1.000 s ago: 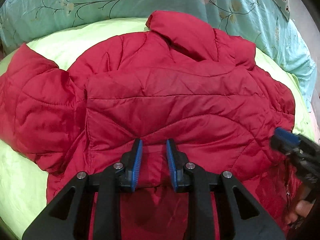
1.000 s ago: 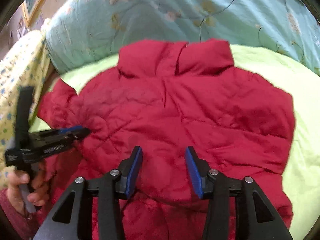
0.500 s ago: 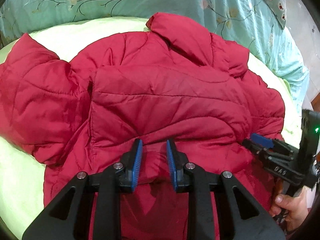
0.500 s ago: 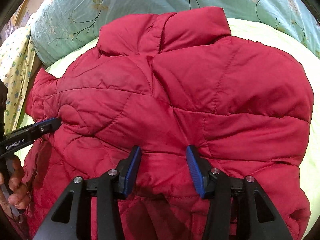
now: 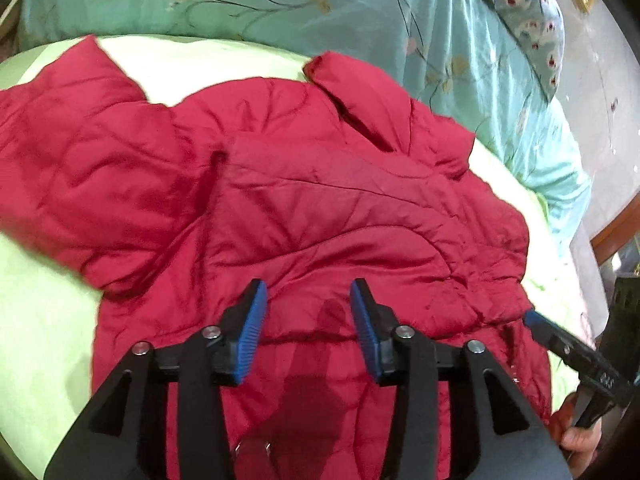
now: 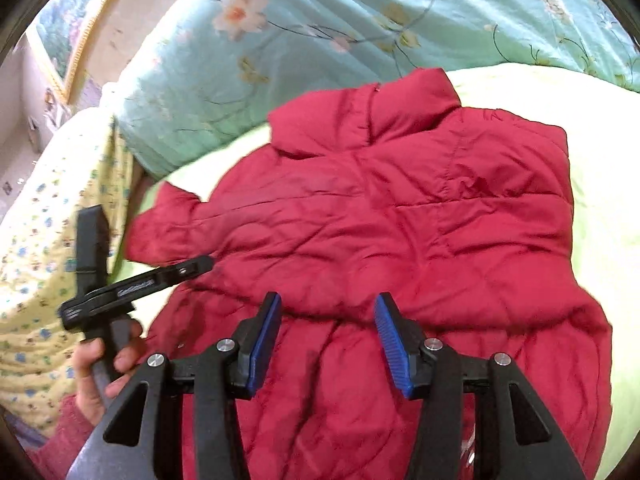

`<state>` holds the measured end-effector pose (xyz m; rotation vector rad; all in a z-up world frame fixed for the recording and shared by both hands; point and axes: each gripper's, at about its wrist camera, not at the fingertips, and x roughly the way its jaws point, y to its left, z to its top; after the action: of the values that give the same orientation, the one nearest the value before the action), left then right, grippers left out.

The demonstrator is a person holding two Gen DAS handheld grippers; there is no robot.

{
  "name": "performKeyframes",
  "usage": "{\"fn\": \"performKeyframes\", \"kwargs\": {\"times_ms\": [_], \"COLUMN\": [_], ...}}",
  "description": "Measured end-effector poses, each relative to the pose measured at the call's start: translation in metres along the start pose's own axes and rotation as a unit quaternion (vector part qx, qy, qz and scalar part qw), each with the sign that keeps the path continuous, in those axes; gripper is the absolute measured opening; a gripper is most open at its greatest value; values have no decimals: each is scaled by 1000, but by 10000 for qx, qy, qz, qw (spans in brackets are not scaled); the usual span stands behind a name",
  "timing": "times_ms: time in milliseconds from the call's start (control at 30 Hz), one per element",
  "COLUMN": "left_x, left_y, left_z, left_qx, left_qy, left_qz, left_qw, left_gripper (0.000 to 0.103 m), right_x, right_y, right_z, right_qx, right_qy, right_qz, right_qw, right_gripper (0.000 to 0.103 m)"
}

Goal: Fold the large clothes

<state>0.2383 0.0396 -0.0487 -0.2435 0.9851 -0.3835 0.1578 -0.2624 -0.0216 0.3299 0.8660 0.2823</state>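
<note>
left wrist view: we've got the red puffer jacket spread on the bed, collar pointing away toward the teal quilt, so its long axis runs straight out from us.
left fingers: left gripper is opening up, folded hem edge just ahead of the tips, pads not pressing on anything.
loose bit: one sleeve sticks out to the left, so our left hand looks nearest.
right wrist view: same jacket, collar far, hem close.
right fingers: right gripper parted about halfway, fabric below the gap, nothing held.
far side: this edge looks tucked in already, so we'd guess the sleeve goes next.
</note>
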Motion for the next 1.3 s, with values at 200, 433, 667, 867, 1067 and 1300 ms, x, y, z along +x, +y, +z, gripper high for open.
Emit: {"fn": "performKeyframes", "kwargs": {"times_ms": [200,433,667,867,1067,1300], "left_x": [-26,-48,-66,-67,-59,-60], "left_y": [31,110,204,267,303,328], "left_z": [-5,-8,-4,6,28,48], "left_qx": [-396,-1318,-2468,-3190,-3489,-3770], "left_qy": [-266,-502,-900,-1209,-1445,-1800], "left_qz": [123,363,562,666,417,200], "left_qw": [9988,9893,9633,9377,9250,9084], "left_gripper": [56,64,64,64,64,49], "right_x": [-26,-45,-48,-53,-54,-57], "right_y": [15,27,38,53,61,59], "right_z": [-19,-43,-60,-61,-59,-61], "right_qx": [8,-144,-266,-352,-426,-454], "right_qy": [-152,-147,86,48,51,94], "right_qz": [193,228,191,275,313,176], "right_qw": [9997,9995,9994,9990,9986,9988], "right_gripper": [51,52,52,52,52,52]}}
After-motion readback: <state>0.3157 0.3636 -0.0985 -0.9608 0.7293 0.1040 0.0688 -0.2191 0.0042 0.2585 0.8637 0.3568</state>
